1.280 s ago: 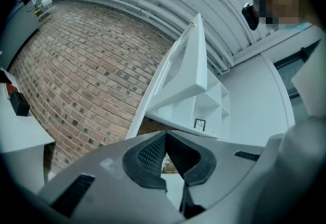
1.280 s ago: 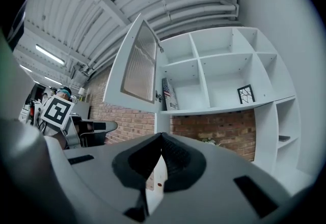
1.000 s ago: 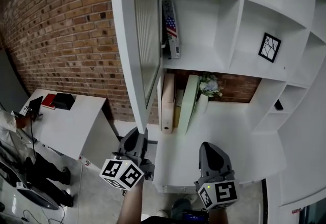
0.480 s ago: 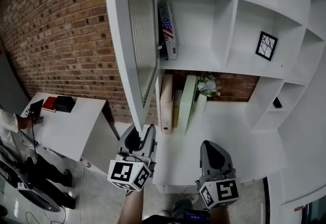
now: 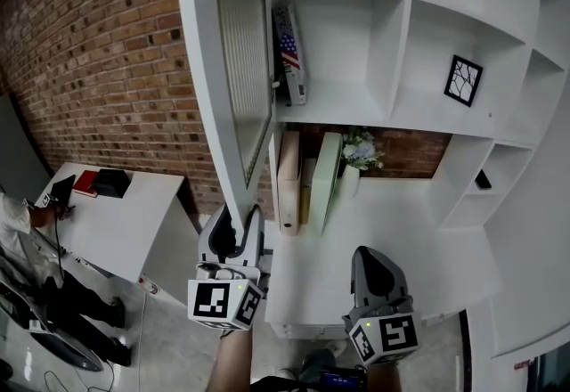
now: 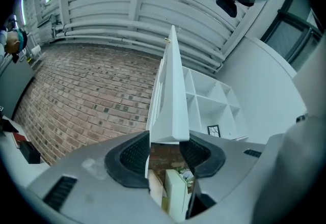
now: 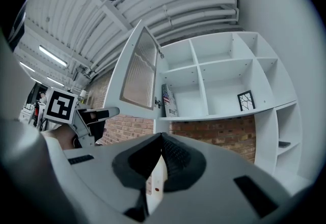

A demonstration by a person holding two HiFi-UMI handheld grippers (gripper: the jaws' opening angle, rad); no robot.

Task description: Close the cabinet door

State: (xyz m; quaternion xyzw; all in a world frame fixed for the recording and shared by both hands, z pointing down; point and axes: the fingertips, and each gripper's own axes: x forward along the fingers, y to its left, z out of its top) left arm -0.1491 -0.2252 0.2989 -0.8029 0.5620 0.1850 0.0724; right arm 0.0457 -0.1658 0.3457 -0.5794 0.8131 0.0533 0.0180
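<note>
The white cabinet door (image 5: 207,87) with a ribbed glass pane stands swung out from the white shelf unit (image 5: 405,69), edge-on to me. My left gripper (image 5: 239,219) is raised under the door's lower corner. Its jaws have just been opening and are now open on either side of that corner (image 6: 170,111). In the left gripper view the pads (image 6: 133,152) flank the door's bottom edge, and I see no firm press. My right gripper (image 5: 374,258) hovers low over the white counter (image 5: 392,221), shut with nothing in it, the jaws meeting at the tips (image 7: 159,142).
Inside the shelves are a flag-print book (image 5: 292,52) and a framed picture (image 5: 463,80). Binders (image 5: 291,181) and a flower vase (image 5: 359,154) stand on the counter. A white desk (image 5: 125,221) and a person (image 5: 13,221) are at the left, below a brick wall (image 5: 98,52).
The left gripper rose, rolled and went from shut to open, so the door's lower corner now sits between its jaws. The right gripper stayed put.
</note>
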